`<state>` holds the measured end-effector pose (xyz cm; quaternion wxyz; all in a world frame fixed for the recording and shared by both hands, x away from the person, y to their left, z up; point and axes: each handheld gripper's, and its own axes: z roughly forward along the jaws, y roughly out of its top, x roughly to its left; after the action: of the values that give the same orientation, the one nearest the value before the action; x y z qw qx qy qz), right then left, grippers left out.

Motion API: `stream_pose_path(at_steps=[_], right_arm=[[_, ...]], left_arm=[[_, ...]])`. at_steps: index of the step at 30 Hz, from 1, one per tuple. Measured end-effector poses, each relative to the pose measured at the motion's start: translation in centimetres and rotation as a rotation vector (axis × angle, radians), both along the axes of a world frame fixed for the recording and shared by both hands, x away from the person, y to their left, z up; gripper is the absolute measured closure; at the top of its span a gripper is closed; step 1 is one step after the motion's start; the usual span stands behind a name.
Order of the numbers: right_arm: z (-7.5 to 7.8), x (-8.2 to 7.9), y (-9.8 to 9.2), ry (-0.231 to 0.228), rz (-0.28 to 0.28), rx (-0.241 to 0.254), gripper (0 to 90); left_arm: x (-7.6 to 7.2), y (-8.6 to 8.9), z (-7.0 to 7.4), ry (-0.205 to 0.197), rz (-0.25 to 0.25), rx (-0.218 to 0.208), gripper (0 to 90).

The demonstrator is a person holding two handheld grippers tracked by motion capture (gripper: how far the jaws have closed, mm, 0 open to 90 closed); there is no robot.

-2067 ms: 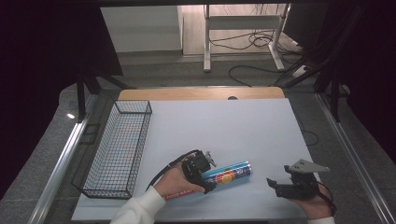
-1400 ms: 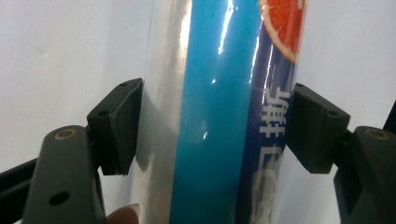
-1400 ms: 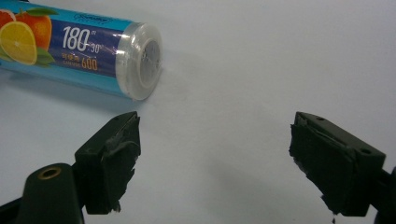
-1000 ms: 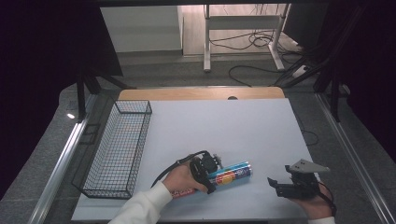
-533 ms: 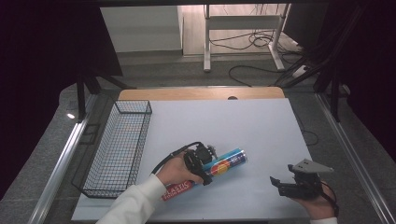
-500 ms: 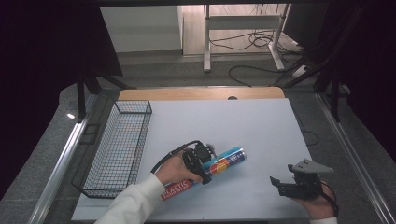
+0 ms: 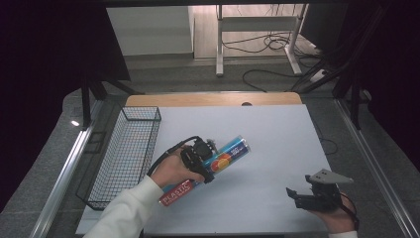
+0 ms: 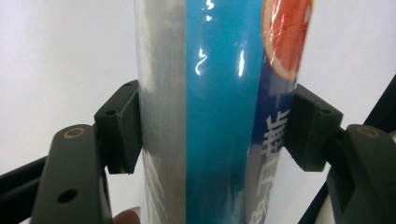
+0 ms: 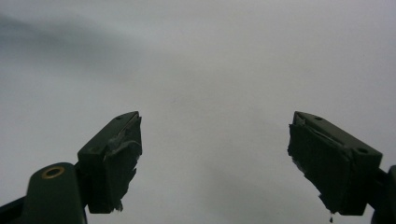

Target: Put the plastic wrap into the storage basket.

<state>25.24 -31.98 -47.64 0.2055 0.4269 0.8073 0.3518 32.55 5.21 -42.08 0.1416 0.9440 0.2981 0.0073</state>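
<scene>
Wire basket [image 7: 126,151] sits to the left of my left gripper [image 7: 204,163]. Left gripper pinches the foil-wrap tube [image 7: 225,157] across its middle, pads [image 8: 122,126] pressed to both sides, tube slanted over the white table [image 7: 267,129]. My right gripper [image 7: 298,197], well apart, jaws spread, nothing between them.

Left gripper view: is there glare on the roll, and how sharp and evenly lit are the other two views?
Left gripper view: small white glints streak the glossy plastic-wrap roll, print readable, jaw pads sharp. Right gripper view: the right gripper has crisp jaws over a soft, featureless white table sheet, dimmer toward the top left. High view: sheet evenly lit, surroundings nearly black, wire basket clear.
</scene>
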Motion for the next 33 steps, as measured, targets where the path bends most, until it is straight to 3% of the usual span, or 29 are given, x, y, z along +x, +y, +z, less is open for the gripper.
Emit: stream_pose_path(at_steps=[6, 13, 33], right_arm=[[-0.1, 0.0, 0.0, 0.002, 0.002, -0.003, 17.9], [-0.1, 0.0, 0.0, 0.003, 0.001, -0.002, 17.9], [-0.2, 0.1, 0.0, 0.006, 0.001, -0.003, 17.8]], left_arm=[[0.6, 1.4, 1.4, -0.003, 0.023, -0.004, 31.3], [0.8, 3.1, 3.1, -0.039, 0.052, 0.007, 31.4], [2.0, 8.5, 6.7, -0.054, 0.150, 0.044, 31.4]])
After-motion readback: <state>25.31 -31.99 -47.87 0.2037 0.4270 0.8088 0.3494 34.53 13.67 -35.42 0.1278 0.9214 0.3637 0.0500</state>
